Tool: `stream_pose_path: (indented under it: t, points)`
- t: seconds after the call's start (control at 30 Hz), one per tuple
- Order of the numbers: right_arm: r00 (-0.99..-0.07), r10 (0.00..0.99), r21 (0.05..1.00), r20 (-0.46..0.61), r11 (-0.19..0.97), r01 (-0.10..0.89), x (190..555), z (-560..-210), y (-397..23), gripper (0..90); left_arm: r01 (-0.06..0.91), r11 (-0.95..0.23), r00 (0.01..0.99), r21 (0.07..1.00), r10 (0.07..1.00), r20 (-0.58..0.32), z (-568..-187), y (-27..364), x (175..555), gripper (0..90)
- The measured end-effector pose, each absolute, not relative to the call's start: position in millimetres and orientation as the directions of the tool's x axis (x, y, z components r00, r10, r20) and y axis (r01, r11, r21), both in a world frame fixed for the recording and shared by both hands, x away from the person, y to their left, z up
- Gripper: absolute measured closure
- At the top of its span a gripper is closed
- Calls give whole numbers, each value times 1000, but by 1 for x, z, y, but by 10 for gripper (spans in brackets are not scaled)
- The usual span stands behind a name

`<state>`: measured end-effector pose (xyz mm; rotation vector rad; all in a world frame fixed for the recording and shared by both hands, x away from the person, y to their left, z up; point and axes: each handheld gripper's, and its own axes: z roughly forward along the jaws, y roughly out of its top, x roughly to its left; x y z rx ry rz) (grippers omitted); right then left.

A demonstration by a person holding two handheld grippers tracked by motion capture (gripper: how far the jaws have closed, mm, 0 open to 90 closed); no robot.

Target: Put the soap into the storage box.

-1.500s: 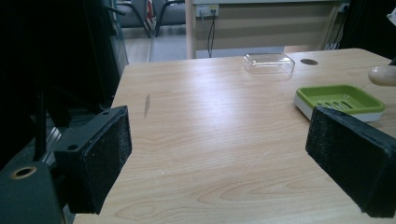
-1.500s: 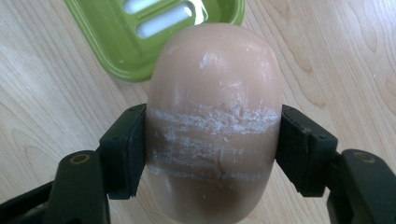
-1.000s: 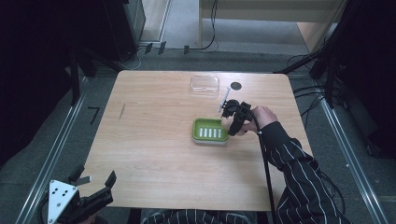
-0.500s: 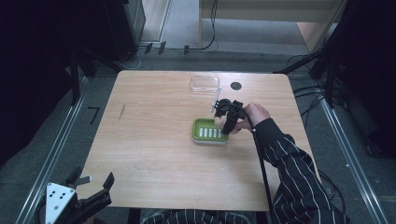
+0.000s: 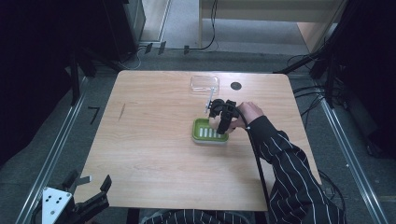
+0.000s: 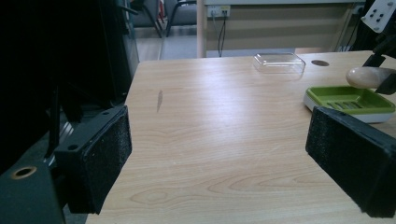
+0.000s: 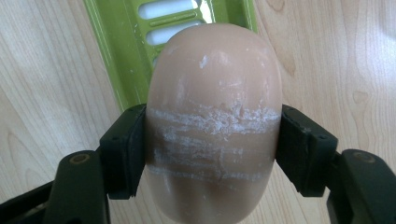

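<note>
My right gripper point(image 7: 215, 150) is shut on a beige oval soap bar point(image 7: 215, 116) scuffed with white streaks, its pads pressing both long sides. Beneath the soap lies a green slotted soap dish point(image 7: 112, 60). From above, the right gripper point(image 5: 218, 121) hovers at the dish's point(image 5: 198, 126) far right corner, mid-table. In the left gripper view, the soap point(image 6: 366, 76) hangs just above the dish point(image 6: 322, 95). My left gripper point(image 5: 91, 183) stays open off the near left table edge, nothing between its pads point(image 6: 112, 154).
A clear plastic lid point(image 5: 204, 82) lies on the wooden table point(image 5: 154, 140) beyond the dish, beside a black round grommet point(image 5: 236, 86). A striped sleeve point(image 5: 289, 172) reaches in from the near right. Metal rails and cables run along both sides on the floor.
The right hand has carried the soap a little to the left, from the dish's right side to above its far right corner. The left gripper has stayed put.
</note>
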<state>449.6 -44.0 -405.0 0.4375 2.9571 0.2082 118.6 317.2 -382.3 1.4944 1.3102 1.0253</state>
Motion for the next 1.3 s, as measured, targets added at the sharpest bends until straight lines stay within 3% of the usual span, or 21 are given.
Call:
stream_pose_path:
  t: [1.3]
  points:
    - [-976, 192, 120, -105, 976, 179, 455, -424, -11, 329, 274, -45, 38, 961, 999, 36, -382, 323, 98, 72]
